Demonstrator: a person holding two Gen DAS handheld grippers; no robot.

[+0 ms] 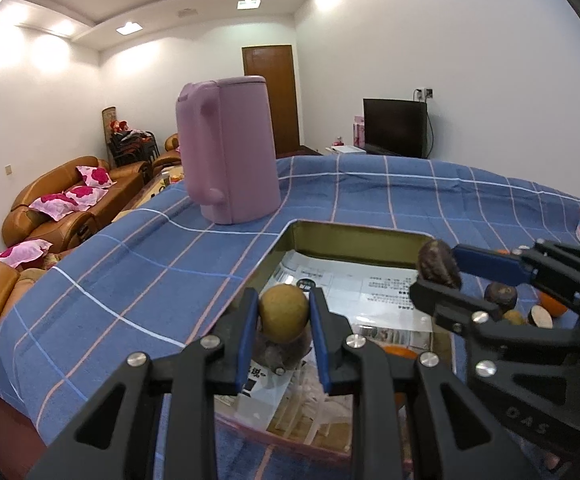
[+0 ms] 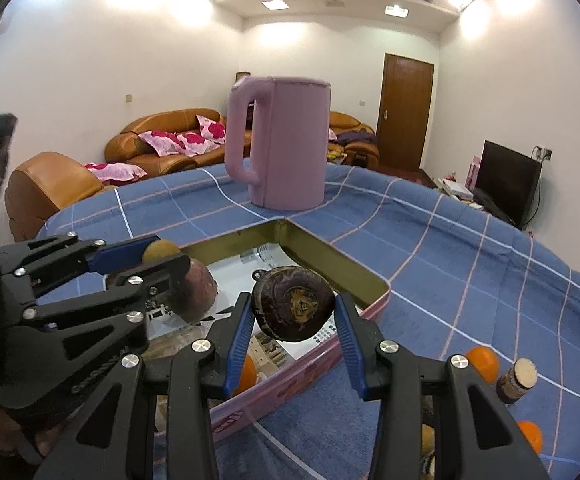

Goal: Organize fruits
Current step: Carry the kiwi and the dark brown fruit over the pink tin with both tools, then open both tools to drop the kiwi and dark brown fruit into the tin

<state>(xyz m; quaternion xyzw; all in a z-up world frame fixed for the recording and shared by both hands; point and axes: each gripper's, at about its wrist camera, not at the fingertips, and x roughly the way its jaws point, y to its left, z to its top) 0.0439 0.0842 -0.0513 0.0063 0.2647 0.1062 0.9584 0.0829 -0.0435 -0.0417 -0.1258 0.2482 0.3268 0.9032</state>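
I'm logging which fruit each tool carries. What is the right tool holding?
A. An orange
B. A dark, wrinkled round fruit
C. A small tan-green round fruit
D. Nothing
B: the right tool is clamped on a dark fruit with wrinkled brown-purple skin, above the tin; the tan fruit sits in the left tool.

Left wrist view: from just behind the left gripper [image 1: 284, 312], close above the tin [image 1: 353, 240], angled down and facing the kettle [image 1: 230, 148], a sofa at left and the TV [image 1: 395, 126] at right. Right wrist view: from just behind the right gripper [image 2: 293, 310], likewise close and angled down, facing the kettle [image 2: 286, 140] from further right. Both views share the tin [image 2: 329, 256], kettle, blue cloth [image 1: 130, 264] and each other's gripper.
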